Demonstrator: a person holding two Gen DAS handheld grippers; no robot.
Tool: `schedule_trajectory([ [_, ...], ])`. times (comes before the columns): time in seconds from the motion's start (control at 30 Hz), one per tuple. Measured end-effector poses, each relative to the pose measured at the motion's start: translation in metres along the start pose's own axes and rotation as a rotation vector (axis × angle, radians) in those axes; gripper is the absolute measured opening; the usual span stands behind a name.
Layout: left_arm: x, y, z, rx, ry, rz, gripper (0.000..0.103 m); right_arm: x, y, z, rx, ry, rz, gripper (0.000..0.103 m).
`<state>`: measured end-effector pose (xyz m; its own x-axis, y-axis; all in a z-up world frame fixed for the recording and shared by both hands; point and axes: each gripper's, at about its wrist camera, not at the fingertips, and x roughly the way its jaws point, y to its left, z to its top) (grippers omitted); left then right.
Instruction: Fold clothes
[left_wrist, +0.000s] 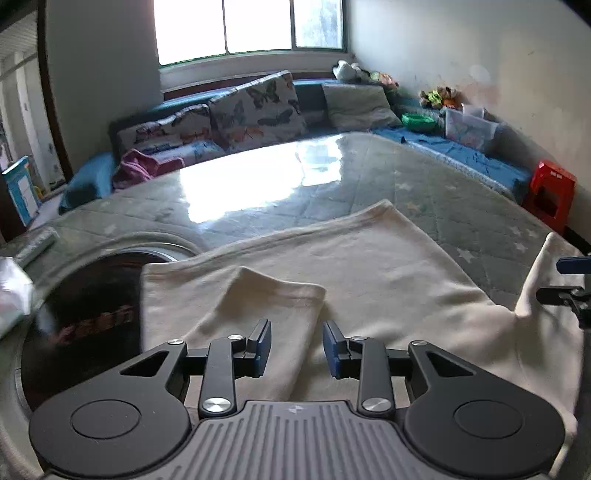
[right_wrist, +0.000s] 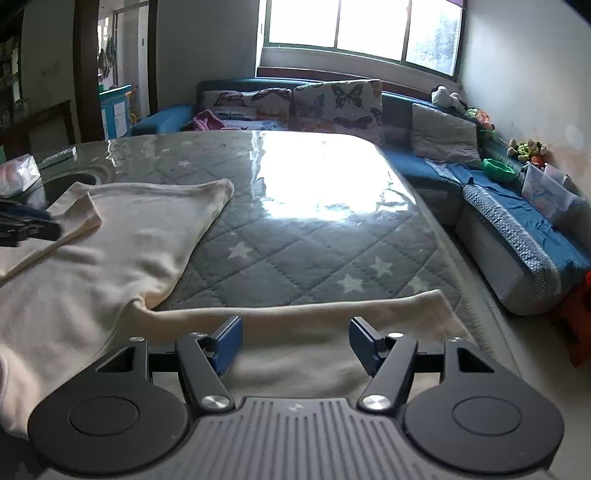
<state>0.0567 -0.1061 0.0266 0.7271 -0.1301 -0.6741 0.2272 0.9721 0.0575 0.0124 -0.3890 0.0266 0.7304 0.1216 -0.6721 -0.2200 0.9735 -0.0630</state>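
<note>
A cream long-sleeved top (left_wrist: 369, 258) lies flat on the grey quilted table (left_wrist: 424, 192). One sleeve (left_wrist: 266, 306) is folded in over the body. My left gripper (left_wrist: 296, 345) is open, its jaws either side of that folded sleeve's edge. The other sleeve (right_wrist: 314, 321) stretches out to the right across the table (right_wrist: 295, 251). My right gripper (right_wrist: 295, 341) is open, just above this sleeve. The top's body (right_wrist: 110, 240) lies to its left. The right gripper shows at the right edge of the left wrist view (left_wrist: 569, 291), the left gripper at the left edge of the right wrist view (right_wrist: 26, 229).
A round dark inset (left_wrist: 92, 317) sits in the table left of the top. A blue sofa (right_wrist: 517, 221) with butterfly cushions (left_wrist: 255, 107) wraps the far and right sides. A red stool (left_wrist: 550, 192) stands at the right. A white bag (right_wrist: 18, 173) lies at the table's left.
</note>
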Motion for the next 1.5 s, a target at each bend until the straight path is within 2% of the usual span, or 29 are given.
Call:
schedule_trajectory([
  [0.13, 0.013, -0.002, -0.001, 0.015, -0.012, 0.017, 0.030, 0.002, -0.001, -0.003, 0.007, 0.009, 0.004, 0.067],
  [0.2, 0.013, 0.002, -0.002, 0.011, -0.021, 0.017, 0.010, 0.003, -0.003, -0.004, 0.012, 0.011, 0.005, 0.069],
  [0.27, 0.011, 0.009, -0.003, -0.015, -0.031, 0.015, 0.004, 0.004, -0.004, -0.004, 0.016, 0.012, 0.005, 0.070],
  [0.5, -0.042, 0.066, -0.005, -0.210, -0.141, 0.085, 0.003, 0.004, -0.004, -0.004, 0.015, 0.012, -0.003, 0.071],
  [0.73, -0.115, 0.138, -0.039, -0.387, -0.216, 0.235, 0.003, 0.006, -0.004, -0.001, 0.001, 0.014, -0.008, 0.073],
  [0.87, -0.133, 0.167, -0.071, -0.418, -0.184, 0.306, 0.003, 0.007, -0.004, -0.001, -0.003, 0.018, -0.011, 0.074],
  [1.13, -0.122, 0.197, -0.123, -0.398, -0.065, 0.404, 0.003, 0.008, -0.004, 0.002, -0.011, 0.031, -0.011, 0.074],
  [1.2, -0.120, 0.197, -0.127, -0.364, -0.066, 0.436, 0.003, 0.009, -0.004, 0.003, -0.012, 0.036, -0.013, 0.075],
  [1.5, -0.131, 0.199, -0.147, -0.427, -0.018, 0.509, 0.002, 0.009, 0.000, 0.005, -0.038, 0.043, -0.028, 0.075],
])
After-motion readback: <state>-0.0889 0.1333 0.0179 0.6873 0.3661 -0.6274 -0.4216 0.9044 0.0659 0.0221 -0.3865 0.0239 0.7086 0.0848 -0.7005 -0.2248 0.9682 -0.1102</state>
